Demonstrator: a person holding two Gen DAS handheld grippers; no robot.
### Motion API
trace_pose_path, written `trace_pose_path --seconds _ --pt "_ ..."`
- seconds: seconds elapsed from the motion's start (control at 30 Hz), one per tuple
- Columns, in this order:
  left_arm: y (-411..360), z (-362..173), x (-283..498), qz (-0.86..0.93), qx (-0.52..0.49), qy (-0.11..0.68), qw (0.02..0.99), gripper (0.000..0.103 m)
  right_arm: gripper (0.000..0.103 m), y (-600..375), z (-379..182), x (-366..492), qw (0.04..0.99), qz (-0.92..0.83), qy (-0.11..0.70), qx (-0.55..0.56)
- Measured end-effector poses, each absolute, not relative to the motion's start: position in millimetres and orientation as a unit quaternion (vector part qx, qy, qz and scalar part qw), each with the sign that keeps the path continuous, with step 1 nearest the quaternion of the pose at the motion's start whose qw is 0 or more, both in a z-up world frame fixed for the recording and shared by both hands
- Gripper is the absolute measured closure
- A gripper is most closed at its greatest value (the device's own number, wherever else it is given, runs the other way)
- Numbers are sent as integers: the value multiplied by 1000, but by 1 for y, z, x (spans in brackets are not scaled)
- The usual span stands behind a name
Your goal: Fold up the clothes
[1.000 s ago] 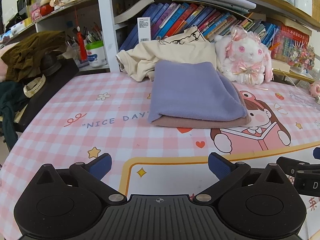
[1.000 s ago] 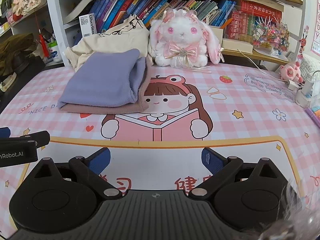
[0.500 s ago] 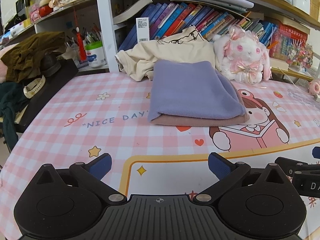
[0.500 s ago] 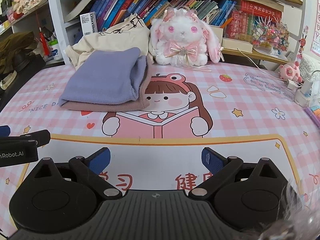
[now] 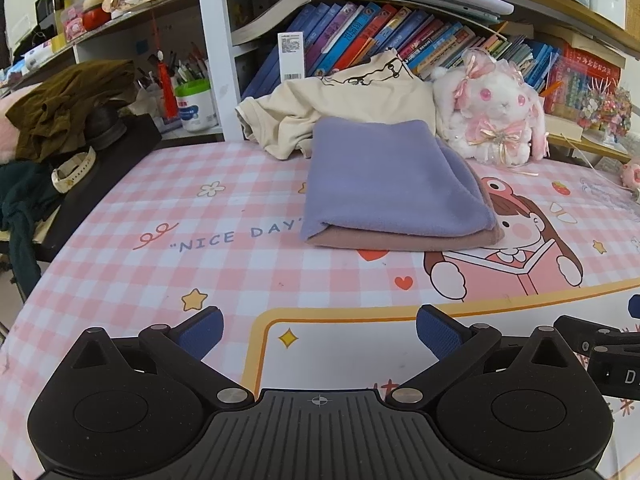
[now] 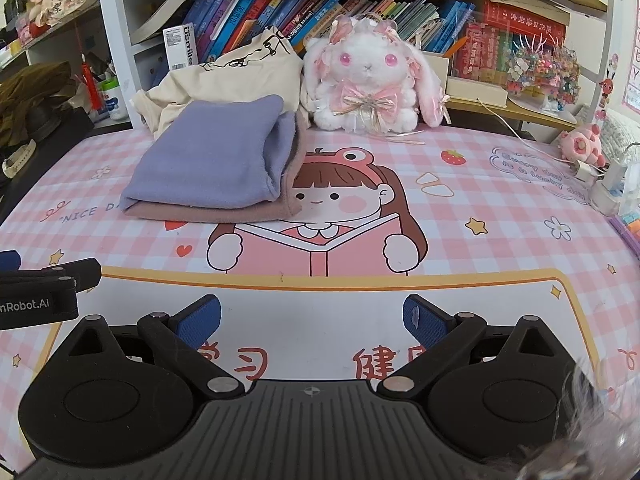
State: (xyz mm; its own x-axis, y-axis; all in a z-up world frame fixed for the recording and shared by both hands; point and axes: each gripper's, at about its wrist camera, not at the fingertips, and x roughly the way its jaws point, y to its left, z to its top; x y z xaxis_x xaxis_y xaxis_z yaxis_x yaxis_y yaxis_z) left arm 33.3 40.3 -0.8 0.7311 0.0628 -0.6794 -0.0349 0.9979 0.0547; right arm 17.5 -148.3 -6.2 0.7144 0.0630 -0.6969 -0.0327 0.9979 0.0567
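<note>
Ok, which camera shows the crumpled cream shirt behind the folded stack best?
Left wrist: the crumpled cream shirt shows its spread and dangling sleeve. Right wrist shows it smaller, partly hidden behind the folded purple cloth.

I am working at a desk in someone's home, most likely a study corner or child's bedroom. A pink checked desk mat (image 6: 500,216) with a cartoon reading girl covers the surface under me. At twelve o'clock, shelves hold a leaning row of books (image 6: 280,12). A white plush rabbit (image 6: 370,80) sits at one o'clock. At ten o'clock stand a pen pot (image 5: 196,100) and heaped dark clothing (image 5: 68,100).
</note>
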Motion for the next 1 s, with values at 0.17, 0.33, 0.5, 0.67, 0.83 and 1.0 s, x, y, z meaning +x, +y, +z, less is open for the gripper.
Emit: trace_pose_path --seconds 0.17,0.33,0.5,0.67,0.83,1.0 --pt "40 -1 33 26 20 368 929 0 4 -148 -6 17 925 25 378 21" --pt "40 -1 33 26 22 369 929 0 4 -148 -7 17 925 25 377 20" --pt "39 -1 33 25 23 369 929 0 4 -148 -7 17 926 26 377 20" --pt "39 -1 32 25 24 369 929 0 4 -148 -7 17 926 26 377 20" --pt "39 -1 33 24 24 369 929 0 4 -147 -6 16 926 25 377 20" --pt "38 -1 33 23 27 369 929 0 4 -147 -5 15 927 24 374 18"
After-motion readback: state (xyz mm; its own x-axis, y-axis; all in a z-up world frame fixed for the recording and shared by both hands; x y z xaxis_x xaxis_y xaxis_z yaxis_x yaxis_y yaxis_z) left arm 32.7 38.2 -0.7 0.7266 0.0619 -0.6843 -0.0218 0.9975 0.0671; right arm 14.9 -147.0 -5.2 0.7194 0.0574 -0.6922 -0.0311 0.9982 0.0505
